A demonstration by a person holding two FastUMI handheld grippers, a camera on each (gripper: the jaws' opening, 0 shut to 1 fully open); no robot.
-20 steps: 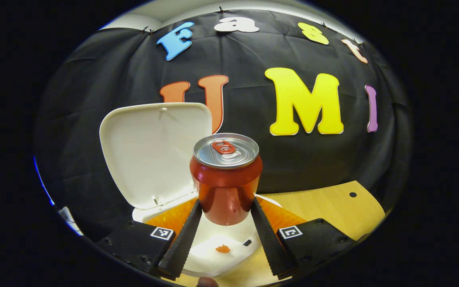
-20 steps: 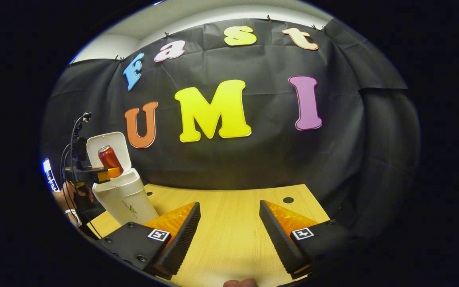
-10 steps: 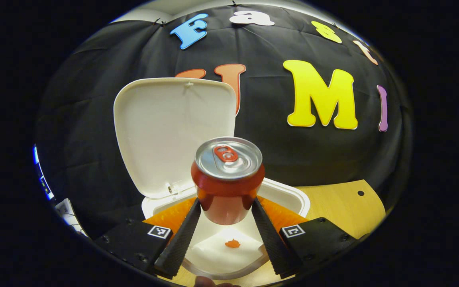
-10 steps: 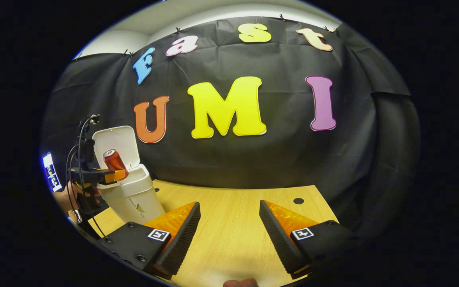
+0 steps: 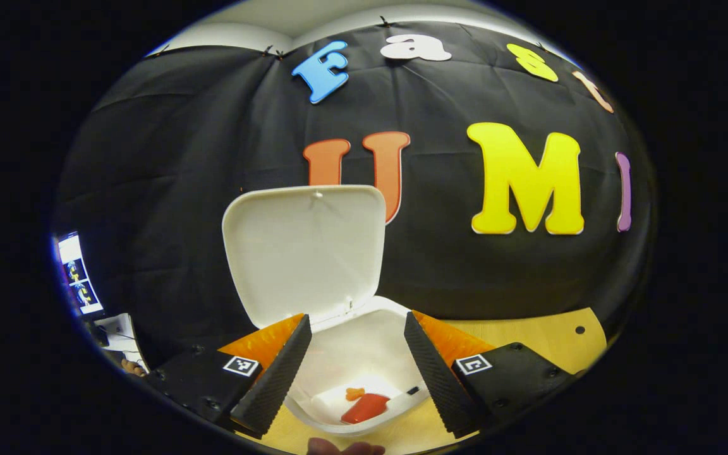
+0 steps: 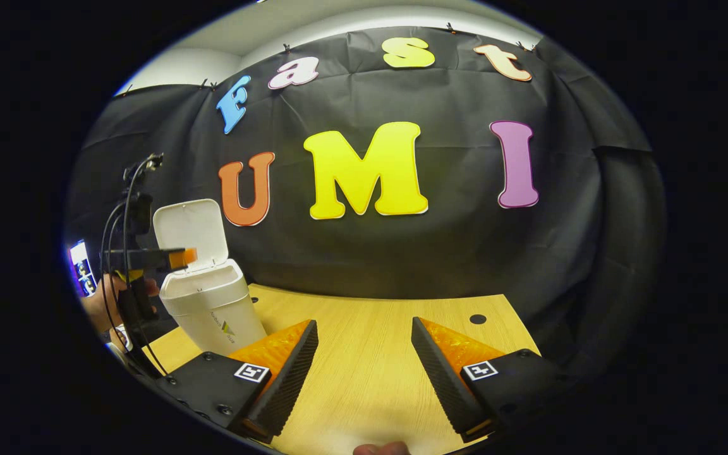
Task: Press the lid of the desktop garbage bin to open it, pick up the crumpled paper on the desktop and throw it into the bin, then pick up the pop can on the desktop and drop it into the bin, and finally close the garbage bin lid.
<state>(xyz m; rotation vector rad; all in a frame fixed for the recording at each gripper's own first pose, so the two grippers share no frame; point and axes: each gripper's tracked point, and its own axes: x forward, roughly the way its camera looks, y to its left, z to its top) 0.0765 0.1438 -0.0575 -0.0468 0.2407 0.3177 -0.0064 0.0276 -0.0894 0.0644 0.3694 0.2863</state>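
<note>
1. My left hand-held gripper [image 5: 354,370] is spread apart and holds nothing. It hangs right above the white bin [image 5: 364,347].
2. The red pop can [image 5: 365,408] lies on its side down in the bin, below and between my left fingers [image 5: 273,384], not touching them.
3. The bin lid [image 5: 306,249] stands up, wide open, behind the bin's mouth.
4. Something white lies under the can. I cannot tell if it is the paper.
5. My right hand-held gripper [image 6: 364,373] is spread apart and holds nothing, over the wooden counter [image 6: 364,341].
6. The bin [image 6: 209,303] stands on the counter, far to its left.
</note>
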